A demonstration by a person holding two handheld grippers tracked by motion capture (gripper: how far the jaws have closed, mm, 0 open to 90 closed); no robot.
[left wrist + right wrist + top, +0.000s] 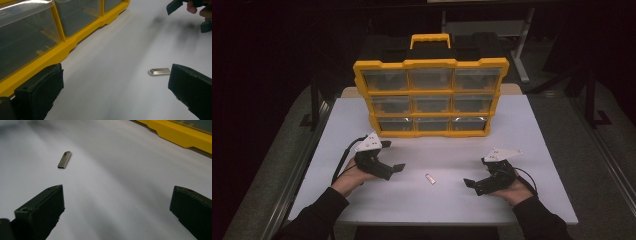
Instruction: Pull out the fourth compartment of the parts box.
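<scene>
Small metal USB stick [430, 178] lies flat on the white table [532, 130], lower centre of the high view, between the 2 grippers and clear of both. Left gripper [388, 159] sits lower left of that frame, right gripper [476, 186] lower right; both point inward at the stick. Gap to the stick looks roughly even from each side, maybe the left slightly nearer, too close to call. Long axis in the high view runs on a diagonal, upper left to lower right, nearly front-to-back. In the left gripper view the USB stick [160, 71] is at centre right, lying almost horizontal in frame, one end hidden behind the right-hand jaw. In the right gripper view the USB stick [64, 159] is at upper left, well ahead of the jaws and left of their centreline, axis steep in frame. Both grippers are released: jaws spread wide, nothing between them, touching nothing I can see. Yellow drawer organizer [430, 97] stands upright at upper centre, 9 clear drawers all pushed in, well behind the stick. My read: either gripper needs to advance and swing so its jaws straddle the stick's narrow width, not its length.
</scene>
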